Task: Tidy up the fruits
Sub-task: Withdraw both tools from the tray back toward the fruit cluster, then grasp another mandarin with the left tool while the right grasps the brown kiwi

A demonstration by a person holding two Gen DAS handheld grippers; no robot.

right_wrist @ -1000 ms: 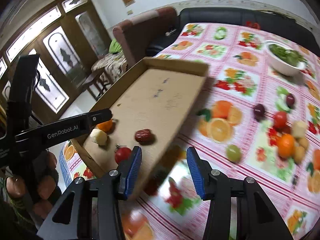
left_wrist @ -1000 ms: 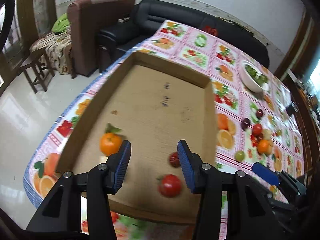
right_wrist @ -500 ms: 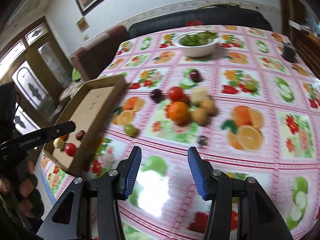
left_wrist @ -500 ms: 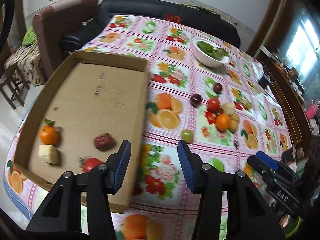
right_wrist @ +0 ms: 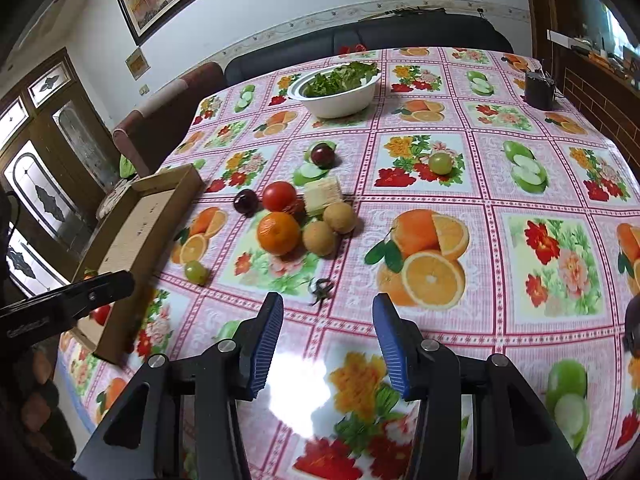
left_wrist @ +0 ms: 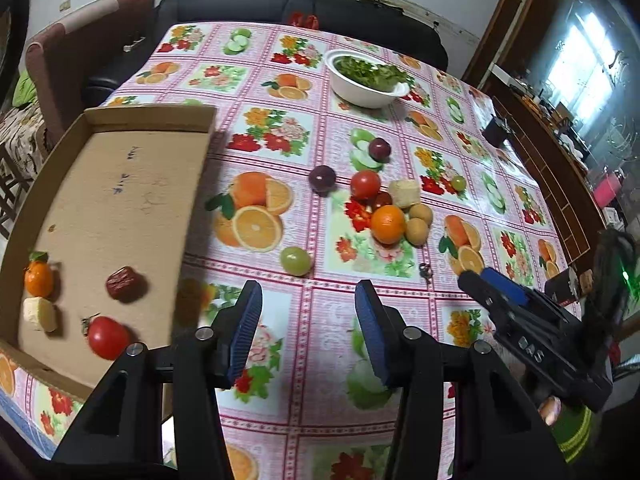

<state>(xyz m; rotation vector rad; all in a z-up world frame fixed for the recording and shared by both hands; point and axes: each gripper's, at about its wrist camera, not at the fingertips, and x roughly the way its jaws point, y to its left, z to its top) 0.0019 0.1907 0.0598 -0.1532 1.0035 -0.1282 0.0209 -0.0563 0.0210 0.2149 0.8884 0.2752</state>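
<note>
Beside the cardboard tray (left_wrist: 192, 208) — bare tablecloth (left_wrist: 320, 320), fruit pile (left_wrist: 388, 204) beyond

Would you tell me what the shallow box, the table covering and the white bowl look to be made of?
Shallow box: plain brown cardboard, matte, with raw folded walls and pen marks on its floor.
Table covering: probably vinyl or oilcloth, printed with fruit and flowers; its gloss throws a bright glare near the camera.
White bowl: smooth and glossy, ceramic or plastic; the look leaves that open.
</note>
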